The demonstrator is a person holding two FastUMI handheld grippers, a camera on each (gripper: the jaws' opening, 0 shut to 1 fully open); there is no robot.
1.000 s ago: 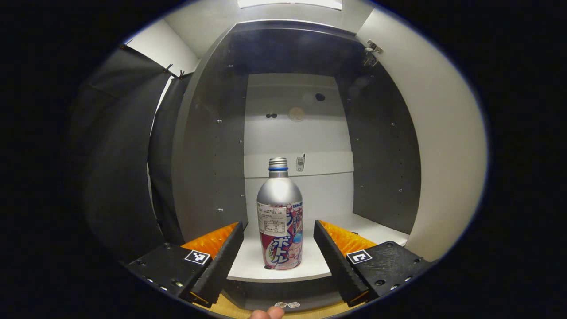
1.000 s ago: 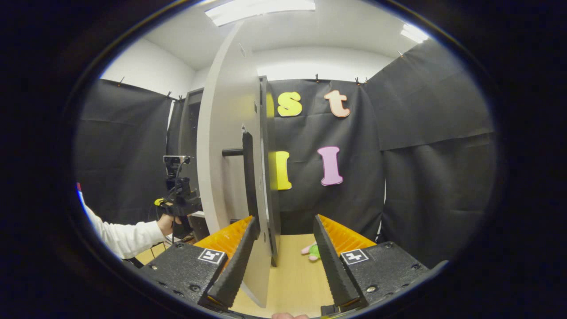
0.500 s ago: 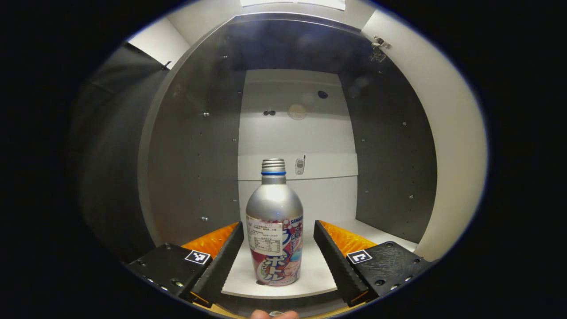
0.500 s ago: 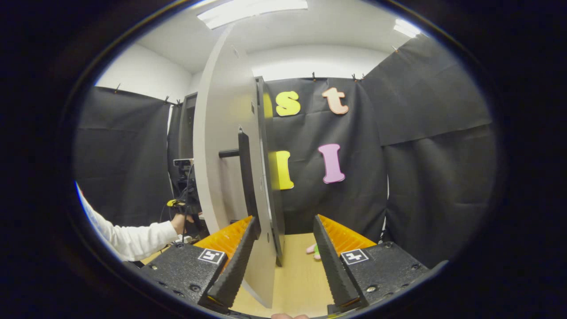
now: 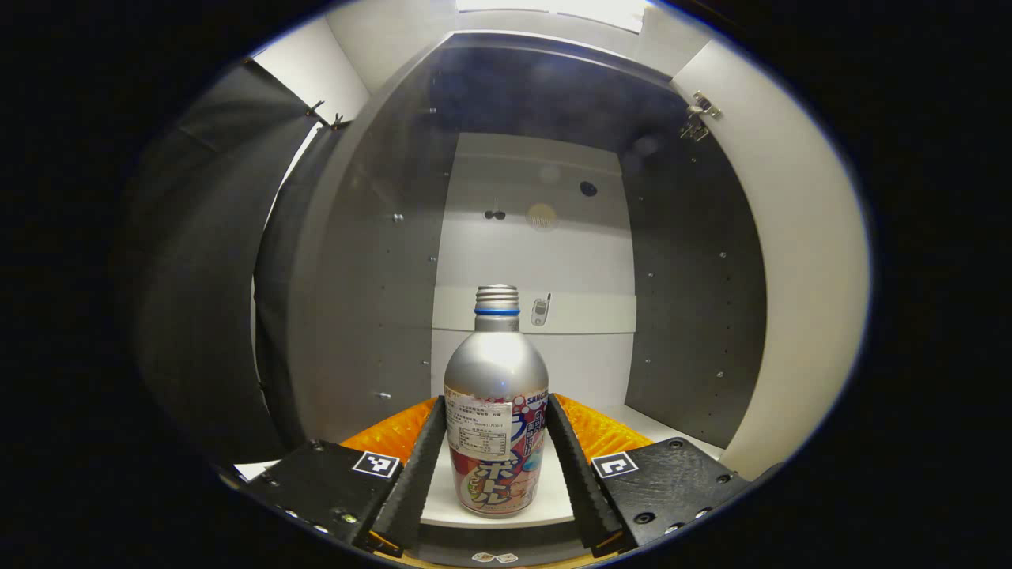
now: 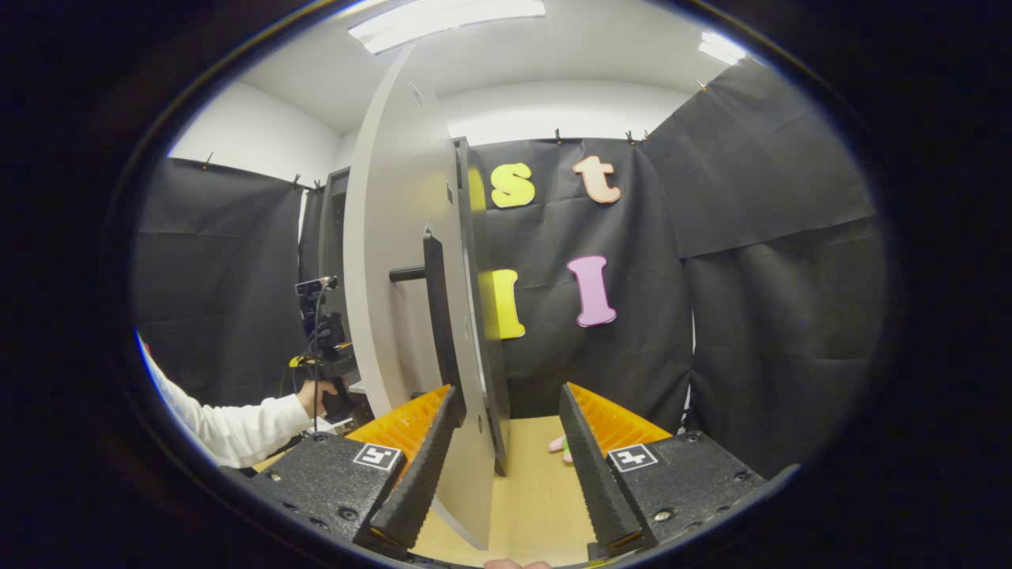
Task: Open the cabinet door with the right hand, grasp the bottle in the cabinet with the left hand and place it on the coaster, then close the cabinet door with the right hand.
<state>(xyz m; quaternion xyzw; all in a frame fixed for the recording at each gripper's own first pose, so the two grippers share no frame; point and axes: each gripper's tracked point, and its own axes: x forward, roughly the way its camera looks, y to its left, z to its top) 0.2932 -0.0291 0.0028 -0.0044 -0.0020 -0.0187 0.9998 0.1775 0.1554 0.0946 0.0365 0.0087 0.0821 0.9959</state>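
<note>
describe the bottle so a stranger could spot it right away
Look inside the open cabinet, at the front of its white shelf. The bottle stands upright there between the left tool's fingers: silver metal, threaded neck with a blue ring, colourful label.

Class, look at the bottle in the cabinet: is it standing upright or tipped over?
Upright. The bottle stands on its base on the cabinet shelf, neck straight up, between the left tool's fingers.

Left gripper (image 5: 492, 466) — now tight around bottle (image 5: 496, 419)
</note>
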